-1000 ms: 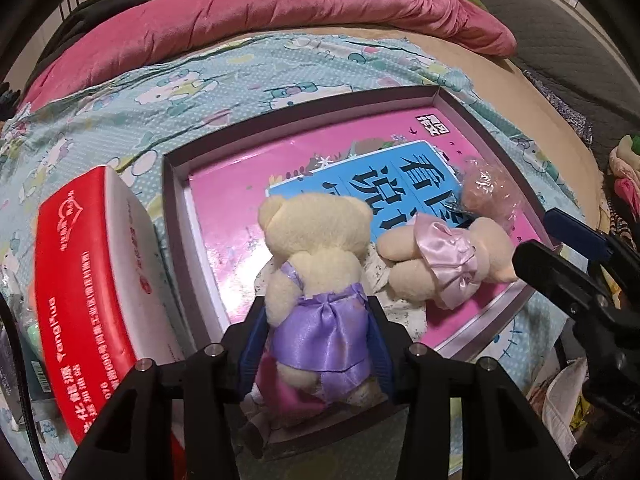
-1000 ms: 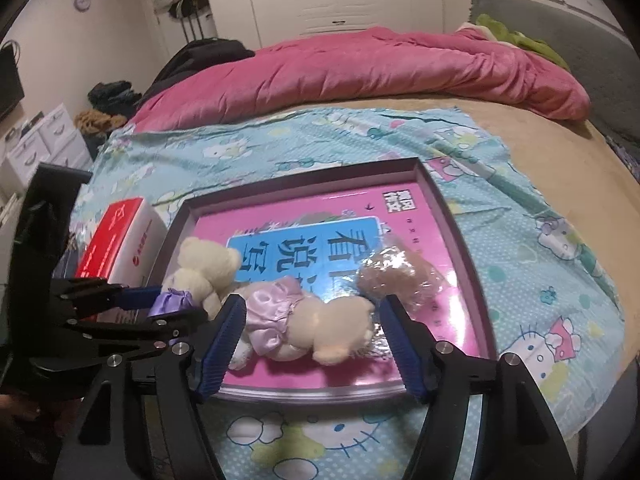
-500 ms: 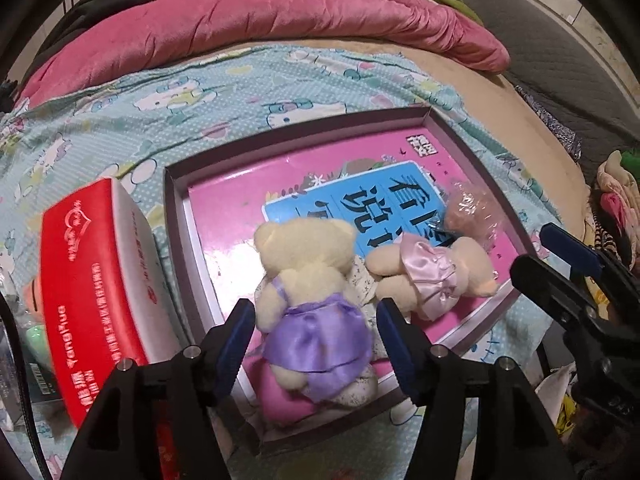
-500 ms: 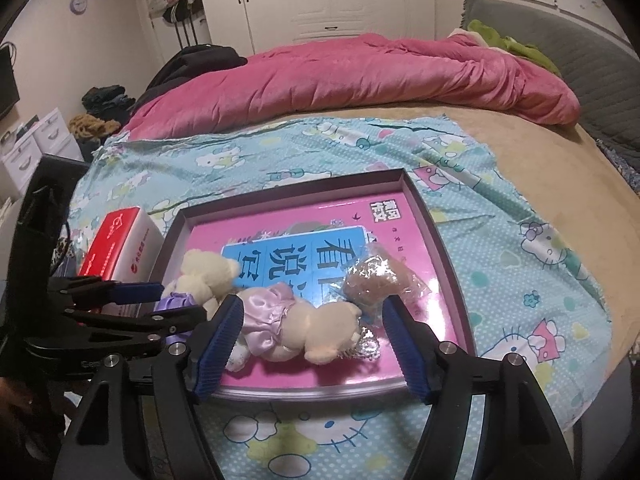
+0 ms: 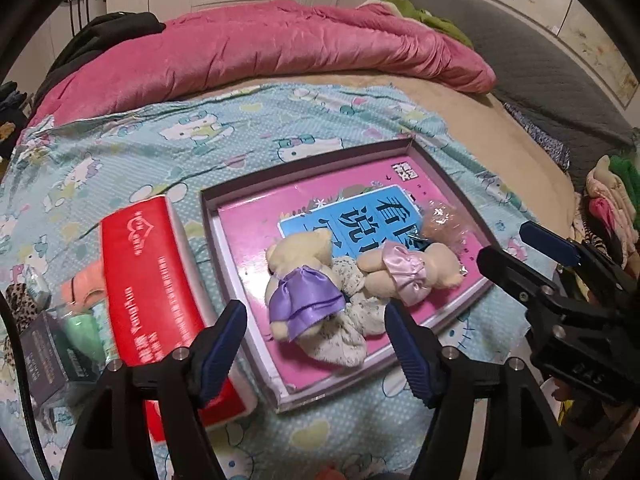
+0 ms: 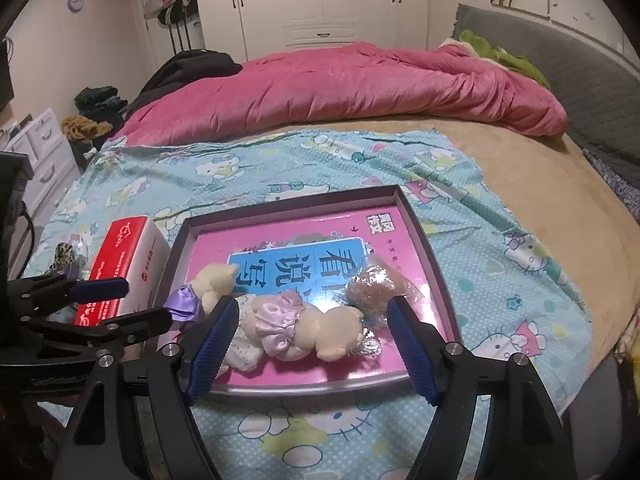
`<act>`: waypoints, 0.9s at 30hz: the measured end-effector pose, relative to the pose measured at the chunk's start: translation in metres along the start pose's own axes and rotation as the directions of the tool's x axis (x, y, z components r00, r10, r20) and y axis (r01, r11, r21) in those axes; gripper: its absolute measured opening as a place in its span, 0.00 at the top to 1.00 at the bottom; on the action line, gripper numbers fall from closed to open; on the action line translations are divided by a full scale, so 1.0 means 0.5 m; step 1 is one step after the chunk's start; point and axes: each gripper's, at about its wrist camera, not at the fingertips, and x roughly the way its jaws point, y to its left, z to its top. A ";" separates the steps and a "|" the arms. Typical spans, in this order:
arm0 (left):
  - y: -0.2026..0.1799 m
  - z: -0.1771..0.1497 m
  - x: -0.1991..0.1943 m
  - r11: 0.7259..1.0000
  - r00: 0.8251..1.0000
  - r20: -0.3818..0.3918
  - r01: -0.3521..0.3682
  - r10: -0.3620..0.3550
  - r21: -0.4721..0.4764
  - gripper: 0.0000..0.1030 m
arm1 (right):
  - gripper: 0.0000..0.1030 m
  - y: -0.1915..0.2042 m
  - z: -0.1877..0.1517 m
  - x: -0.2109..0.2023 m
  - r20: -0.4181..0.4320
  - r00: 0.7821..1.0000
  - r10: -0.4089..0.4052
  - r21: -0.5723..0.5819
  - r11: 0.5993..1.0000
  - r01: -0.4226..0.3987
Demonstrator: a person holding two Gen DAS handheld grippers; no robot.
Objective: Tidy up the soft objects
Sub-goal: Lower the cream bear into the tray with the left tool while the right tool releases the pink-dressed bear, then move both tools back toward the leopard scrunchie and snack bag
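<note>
Left claw (image 5: 316, 344) is seen at the bottom of the left wrist view, jaws spread wide & just been opening, nothing gripped; the bear in the purple dress (image 5: 300, 284) lies past the blue pads, free of them. Right claw (image 6: 312, 348) sits at the bottom of the right wrist view, jaws likewise wide & just been opening, empty; the bear in the pink dress (image 6: 304, 328) is framed between its fingers (image 6: 212, 340) but untouched. Both bears are laid in the shallow tray (image 5: 244, 312), on its pink & blue printed base, w/ a floral cloth bundle (image 5: 344, 332) tucked between and under them. In the left wrist view the purple bear is at centre, head toward the upper part of the frame, the pink bear just right of it, lying on its side. A brown item in a clear crinkly bag (image 5: 440, 226) is placed upper right of the pink bear, touching or nearly so. The tray is set on a blue cartoon-cat sheet (image 5: 180, 152) over the bed. A red & white box (image 5: 152, 292) stands just left of the tray. A pink quilt (image 6: 360, 84) is piled across the far side of the bed.
</note>
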 end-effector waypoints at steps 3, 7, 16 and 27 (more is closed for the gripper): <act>0.006 -0.008 -0.025 1.000 1.000 0.012 0.003 -0.003 -0.006 0.30 | 0.23 0.012 0.003 -0.015 0.002 1.000 -0.013 -0.002 1.000 0.013; 0.016 -0.017 -0.059 1.000 0.999 0.033 -0.004 0.005 -0.018 0.29 | 0.22 0.031 0.007 -0.039 0.018 0.999 -0.032 0.003 0.999 0.032; 0.057 -0.047 -0.135 0.998 0.997 0.069 -0.035 0.039 -0.055 0.27 | 0.22 0.077 0.021 -0.093 0.059 0.998 -0.033 -0.004 0.999 0.033; 0.155 -0.084 -0.236 0.986 0.990 0.104 -0.080 0.095 -0.144 0.27 | 0.22 0.162 0.043 -0.151 0.110 0.994 0.012 -0.059 0.998 -0.006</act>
